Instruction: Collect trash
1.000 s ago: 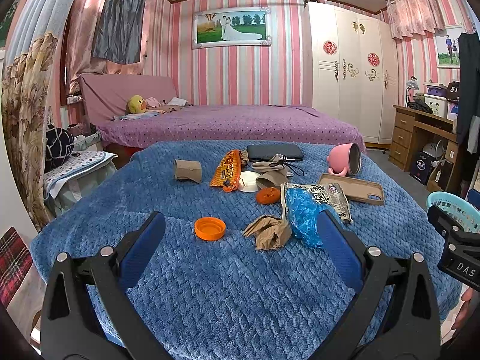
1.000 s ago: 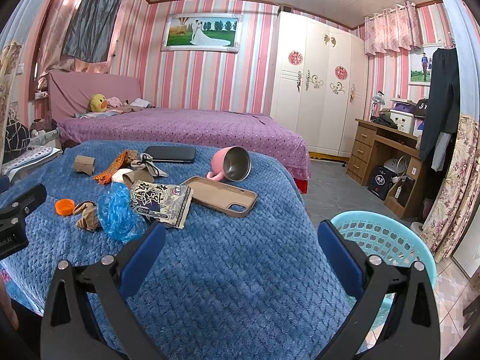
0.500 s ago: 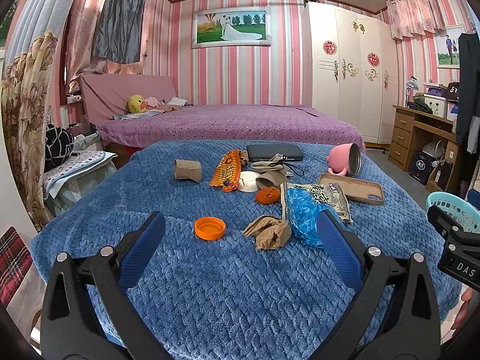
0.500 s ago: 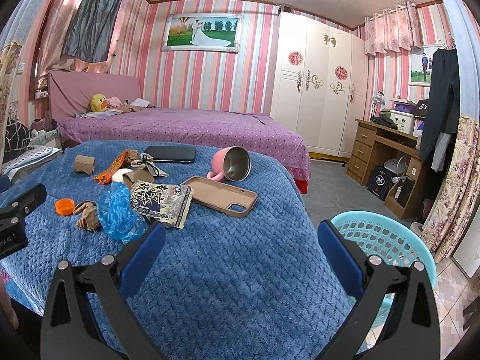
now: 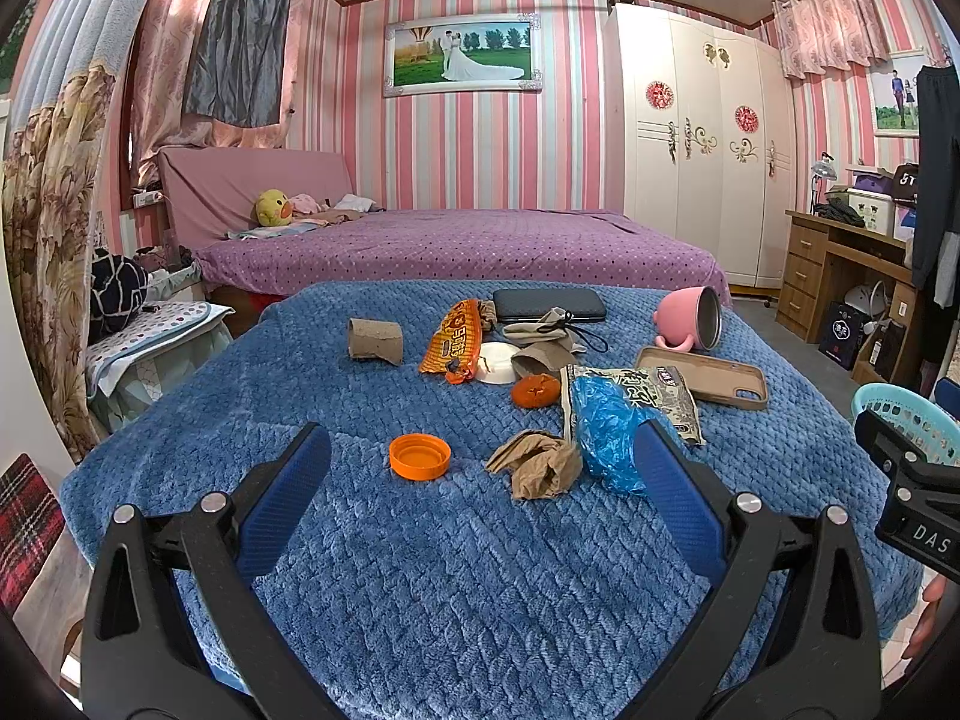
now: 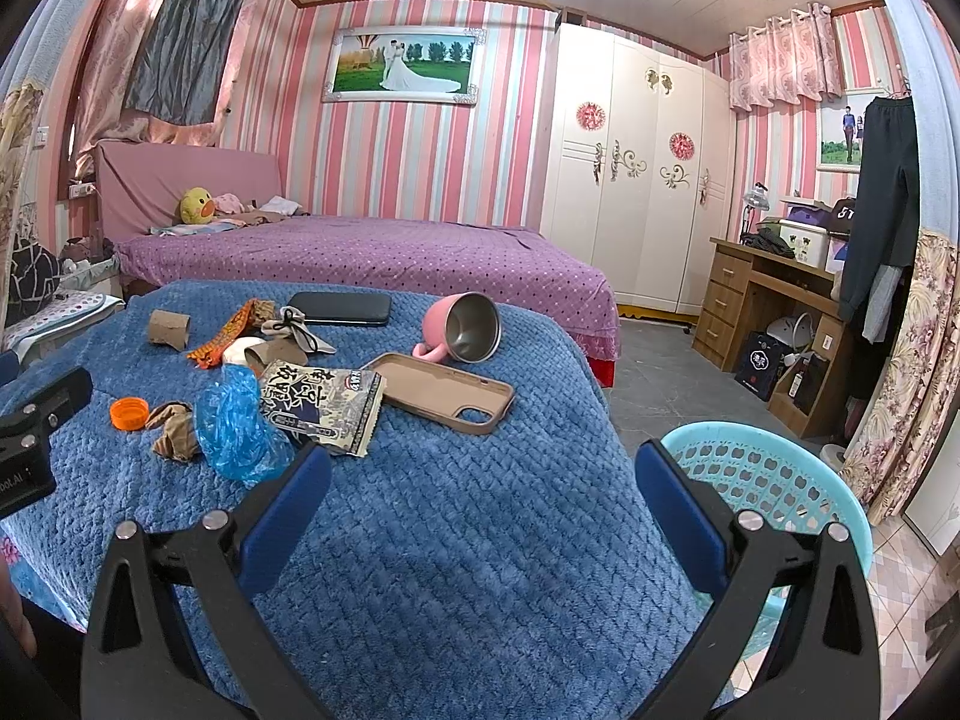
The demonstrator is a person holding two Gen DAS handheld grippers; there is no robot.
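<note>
Two handheld grippers hover over a table draped in a blue quilted blanket (image 5: 420,570), with litter scattered ahead of them. The left gripper (image 5: 480,468) has its blue fingers spread wide and holds nothing; the right gripper (image 6: 483,474) is likewise spread wide and empty.

Just beyond the left fingers, between their tips, lie an orange bottle cap (image 5: 419,456) and a crumpled brown paper wad (image 5: 540,465). Touching the tip of the left gripper's right finger is a scrunched blue plastic bag (image 5: 606,420), resting partly on a printed snack packet (image 5: 672,396). Farther ahead lie an orange snack wrapper (image 5: 456,339) and a cardboard tube (image 5: 375,340).

All of this looks very light. The cap is probably stiff and smooth, best pinched across its rim. The paper wad and bag should crush easily, so a squeeze across their bulk would likely hold. The flat packets may be slippery; a raised edge seems the best hold.

Beyond the right gripper's right finger, off the table edge, stands a turquoise perforated basket (image 6: 780,474), likely the bin.

The packets carry print too small to read. A tag on the neighbouring gripper reads "DAS".
</note>
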